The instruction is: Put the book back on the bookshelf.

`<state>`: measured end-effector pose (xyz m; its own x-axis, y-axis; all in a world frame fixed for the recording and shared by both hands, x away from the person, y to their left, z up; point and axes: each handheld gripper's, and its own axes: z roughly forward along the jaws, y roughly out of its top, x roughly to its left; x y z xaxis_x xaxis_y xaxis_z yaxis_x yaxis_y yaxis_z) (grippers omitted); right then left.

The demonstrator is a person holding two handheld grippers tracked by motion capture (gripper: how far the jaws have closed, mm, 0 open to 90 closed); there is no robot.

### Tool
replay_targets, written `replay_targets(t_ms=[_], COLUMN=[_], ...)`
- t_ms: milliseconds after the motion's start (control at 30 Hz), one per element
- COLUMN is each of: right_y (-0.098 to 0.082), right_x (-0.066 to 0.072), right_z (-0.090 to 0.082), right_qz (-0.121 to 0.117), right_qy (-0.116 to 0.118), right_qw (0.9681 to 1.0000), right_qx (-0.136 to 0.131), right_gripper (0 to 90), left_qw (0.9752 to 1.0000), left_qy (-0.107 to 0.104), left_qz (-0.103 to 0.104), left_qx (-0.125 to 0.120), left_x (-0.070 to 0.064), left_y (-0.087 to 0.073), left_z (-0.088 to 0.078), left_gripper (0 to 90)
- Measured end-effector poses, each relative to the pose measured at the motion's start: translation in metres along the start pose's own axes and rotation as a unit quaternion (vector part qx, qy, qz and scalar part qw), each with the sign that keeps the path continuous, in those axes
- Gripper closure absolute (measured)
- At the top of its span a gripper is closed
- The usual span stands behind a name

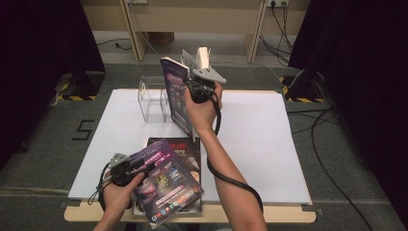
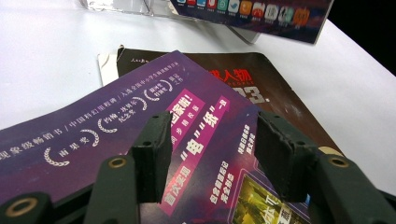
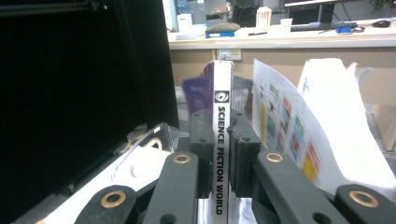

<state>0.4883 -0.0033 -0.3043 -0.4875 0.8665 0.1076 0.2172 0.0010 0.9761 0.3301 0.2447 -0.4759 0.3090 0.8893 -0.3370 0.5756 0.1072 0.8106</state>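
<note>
High view: right gripper (image 1: pixel 197 79) holds a magazine (image 1: pixel 175 94) upright above the clear stand (image 1: pixel 153 98); jaw tips hidden behind it. Left gripper view: jaws apart over a purple magazine (image 2: pixel 140 135), contact unclear. Right gripper view: jaws clamp the spine, pages blurred.

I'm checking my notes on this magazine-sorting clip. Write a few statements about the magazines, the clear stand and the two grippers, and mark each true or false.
1. The right gripper is shut on a magazine's spine. True.
2. That magazine lies flat on the table. False: it is held upright in the air, beside the clear stand.
3. The left gripper is clamped on the purple magazine. False: its jaws stand apart above the cover.
4. A dark magazine lies under the purple one. True.
5. The clear stand is full of magazines. False: it looks empty.
</note>
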Motion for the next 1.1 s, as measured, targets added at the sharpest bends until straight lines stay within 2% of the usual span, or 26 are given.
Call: replay_targets(t_ms=[167, 233, 333, 433, 667, 800, 867, 1000, 1100], right_y=[-0.017, -0.024, -0.030, -0.035, -0.035, -0.028, -0.023, -0.012, -0.005], right_x=[-0.002, -0.006, -0.010, -0.013, -0.016, -0.015, -0.013, -0.014, -0.013], right_z=[-0.033, -0.045, -0.058, -0.066, -0.062, -0.053, -0.048, -0.040, -0.036], right_qz=[-0.009, -0.006, -0.011, 0.000, 0.014, 0.009, 0.004, 0.006, -0.001], right_qy=[0.002, 0.012, 0.022, 0.029, 0.028, 0.034, 0.030, 0.027, 0.017], right_qw=[0.9999, 0.9997, 0.9990, 0.9982, 0.9959, 0.9945, 0.9936, 0.9889, 0.9853], right_qx=[0.013, 0.021, 0.037, 0.053, 0.084, 0.099, 0.109, 0.146, 0.170], right_gripper=[82.9, 82.4, 81.7, 79.4, 73.1, 69.5, 70.1, 77.9, 82.5], left_qw=[1.0000, 1.0000, 1.0000, 1.0000, 1.0000, 1.0000, 1.0000, 1.0000, 1.0000], left_qy=[0.000, -0.001, -0.001, -0.002, -0.001, -0.001, -0.001, -0.001, -0.001], left_qz=[0.002, 0.003, 0.002, 0.005, 0.002, 0.001, 0.002, 0.003, 0.003], left_qx=[0.001, 0.001, 0.004, 0.003, 0.002, 0.001, 0.002, 0.002, 0.003], left_x=[-0.002, -0.003, -0.004, -0.006, -0.004, -0.004, -0.004, -0.004, -0.004], left_y=[0.000, 0.000, -0.001, -0.001, -0.001, -0.001, -0.001, -0.001, -0.001], left_z=[0.000, 0.001, 0.002, 0.002, 0.001, 0.000, 0.000, 0.000, 0.001], left_gripper=[46.0, 46.0, 46.1, 46.0, 46.0, 46.0, 46.0, 46.0, 46.0])
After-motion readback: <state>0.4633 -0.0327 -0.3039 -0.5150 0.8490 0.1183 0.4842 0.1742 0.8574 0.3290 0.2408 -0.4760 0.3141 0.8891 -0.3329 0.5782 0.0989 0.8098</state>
